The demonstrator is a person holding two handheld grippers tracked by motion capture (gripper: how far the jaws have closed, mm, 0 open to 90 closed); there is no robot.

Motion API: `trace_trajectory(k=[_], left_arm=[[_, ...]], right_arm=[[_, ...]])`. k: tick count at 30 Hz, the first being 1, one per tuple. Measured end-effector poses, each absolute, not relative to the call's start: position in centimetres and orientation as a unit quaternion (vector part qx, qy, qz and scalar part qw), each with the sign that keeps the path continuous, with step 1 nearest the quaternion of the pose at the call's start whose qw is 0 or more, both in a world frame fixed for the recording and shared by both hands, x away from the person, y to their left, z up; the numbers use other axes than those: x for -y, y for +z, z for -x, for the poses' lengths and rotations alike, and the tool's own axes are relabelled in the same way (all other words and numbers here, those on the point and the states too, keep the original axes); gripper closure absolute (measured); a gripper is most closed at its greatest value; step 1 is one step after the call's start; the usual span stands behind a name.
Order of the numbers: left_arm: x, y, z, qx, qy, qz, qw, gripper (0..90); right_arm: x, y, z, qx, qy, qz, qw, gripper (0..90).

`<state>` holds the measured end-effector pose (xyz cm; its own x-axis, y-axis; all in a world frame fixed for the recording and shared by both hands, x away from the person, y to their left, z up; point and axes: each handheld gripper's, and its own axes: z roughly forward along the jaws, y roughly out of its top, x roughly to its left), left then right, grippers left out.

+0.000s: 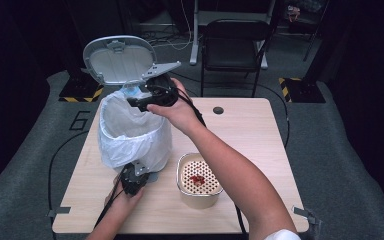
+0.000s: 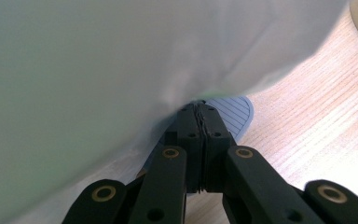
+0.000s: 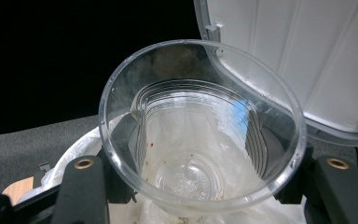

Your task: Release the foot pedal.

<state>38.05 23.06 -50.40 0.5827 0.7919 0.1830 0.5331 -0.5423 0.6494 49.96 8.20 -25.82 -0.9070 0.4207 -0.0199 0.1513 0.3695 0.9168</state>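
1. The right gripper (image 1: 141, 102) clamps a clear plastic cup (image 3: 200, 135) over the open, bag-lined bin (image 1: 130, 132), beneath its raised lid (image 1: 120, 59).
2. The left gripper (image 2: 200, 114), jaws fully closed, presses the bin's pedal (image 2: 235, 112) on the worktop (image 1: 260, 145).

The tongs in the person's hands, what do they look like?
Both are black. The left tongs have chunky linked bars with brass-coloured rivets, and a grey three-cornered plate sits on top. The right tongs have the same plate. A black cable trails from each, and a white sleeve shows on the right arm.
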Motion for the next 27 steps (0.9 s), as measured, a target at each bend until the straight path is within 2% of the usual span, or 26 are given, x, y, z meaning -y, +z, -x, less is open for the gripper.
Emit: trace_trajectory(k=[4,5,7,9,17,20,27], left_arm=[[-23.1,-50.4,-38.1,-0.391,0.233,-0.847,0.275,88.6],[-23.0,-50.4,-38.0,-0.393,0.235,-0.845,0.275,88.6],[-23.0,-50.4,-38.0,-0.392,0.236,-0.845,0.276,88.5],[-23.0,-50.4,-38.0,-0.393,0.235,-0.845,0.277,88.6],[-23.1,-50.4,-38.0,-0.392,0.235,-0.846,0.275,88.5],[-23.0,-50.4,-38.0,-0.394,0.236,-0.843,0.279,88.5],[-23.2,-50.3,-38.1,-0.391,0.23,-0.849,0.273,88.5]], right_arm=[[-9.2,-26.4,-50.2,-0.824,0.526,-0.17,0.126,34.8],[-9.9,-26.8,-50.2,-0.826,0.527,-0.164,0.114,27.7],[-10.2,-27.0,-50.2,-0.827,0.526,-0.16,0.117,24.6],[-10.6,-27.3,-50.0,-0.825,0.524,-0.161,0.134,12.2],[-9.3,-27.1,-49.3,-0.81,0.543,-0.177,0.136,10.0],[-7.9,-26.6,-48.8,-0.805,0.551,-0.178,0.131,14.0],[-4.0,-26.3,-47.7,-0.799,0.556,-0.181,0.14,16.3]])
